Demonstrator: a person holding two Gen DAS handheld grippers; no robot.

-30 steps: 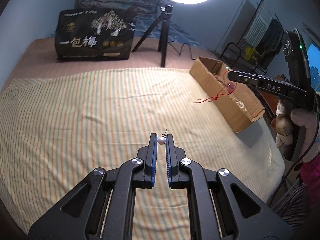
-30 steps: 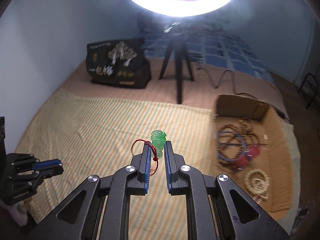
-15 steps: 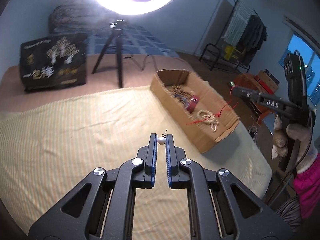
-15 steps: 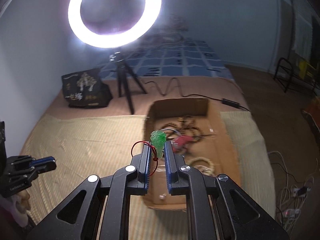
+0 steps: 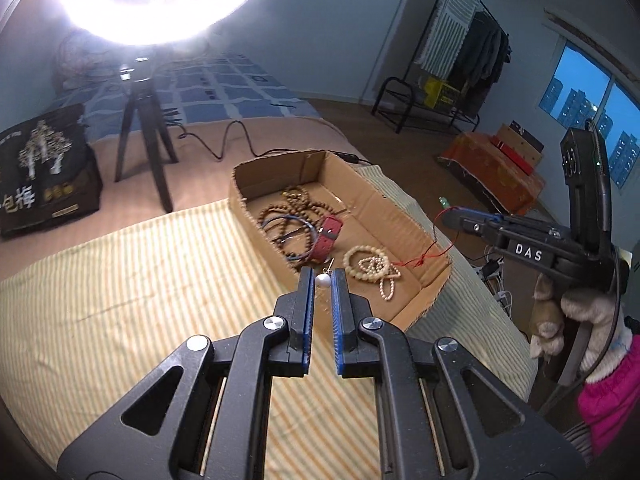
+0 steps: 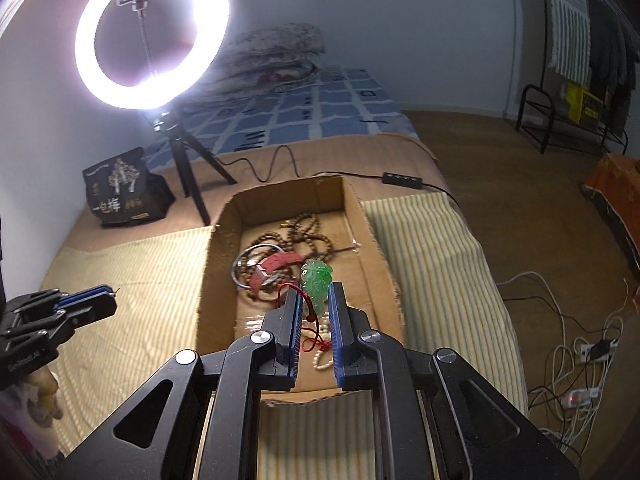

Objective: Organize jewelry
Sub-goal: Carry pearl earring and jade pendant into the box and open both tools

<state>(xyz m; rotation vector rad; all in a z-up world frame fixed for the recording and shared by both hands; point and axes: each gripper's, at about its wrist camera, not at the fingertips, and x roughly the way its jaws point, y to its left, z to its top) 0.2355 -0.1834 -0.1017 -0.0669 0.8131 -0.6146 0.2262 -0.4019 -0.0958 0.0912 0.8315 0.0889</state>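
- Left tool point(image 5: 321, 280): clamped on a pearl earring point(image 5: 323, 280), held above the striped bed cover point(image 5: 120, 280) just beside the cardboard box point(image 5: 400, 208).
- Cardboard box: holding bead bracelets point(image 5: 366, 263).
- Right tool point(image 6: 314, 300): clamped on a green pendant point(image 6: 316, 280) with red cord, over the box.

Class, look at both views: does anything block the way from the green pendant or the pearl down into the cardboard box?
Nothing visible does. The box is open-topped. The right gripper holds the green pendant above jewelry already inside; the left gripper holds the pearl near the box's near wall.
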